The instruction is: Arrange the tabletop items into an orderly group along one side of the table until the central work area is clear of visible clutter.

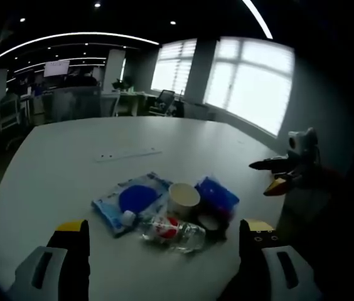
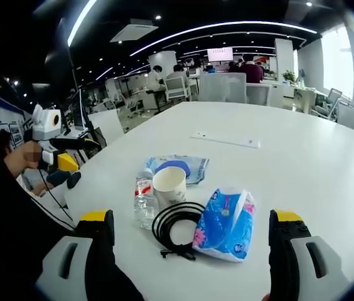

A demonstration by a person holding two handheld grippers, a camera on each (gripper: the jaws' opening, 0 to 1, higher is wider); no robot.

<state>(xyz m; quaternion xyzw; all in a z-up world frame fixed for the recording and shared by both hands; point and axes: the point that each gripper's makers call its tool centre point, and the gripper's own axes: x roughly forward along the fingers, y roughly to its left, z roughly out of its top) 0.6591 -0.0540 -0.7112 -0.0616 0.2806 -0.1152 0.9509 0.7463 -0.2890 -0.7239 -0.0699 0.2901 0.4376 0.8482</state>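
A small cluster lies on the white table [image 1: 58,169]. It holds a flat blue packet [image 1: 130,199], a white paper cup [image 1: 182,199], a clear plastic bottle [image 1: 167,230] on its side, a blue tissue pack [image 1: 216,194] and a coiled black cable [image 2: 177,229]. My left gripper [image 1: 163,229] stands open just short of the bottle, jaws wide apart. My right gripper [image 2: 193,221] is open too, facing the cable and the tissue pack [image 2: 226,222] from the opposite side. The cup [image 2: 169,185], bottle [image 2: 144,200] and packet [image 2: 180,168] sit behind them. Neither gripper touches anything.
A thin white strip [image 1: 128,154] lies further out on the table. The right gripper [image 1: 276,175] shows past the table's edge, and a hand holds the left gripper [image 2: 64,153] off the other edge. Office desks, chairs [image 1: 164,100] and people [image 2: 249,69] stand beyond.
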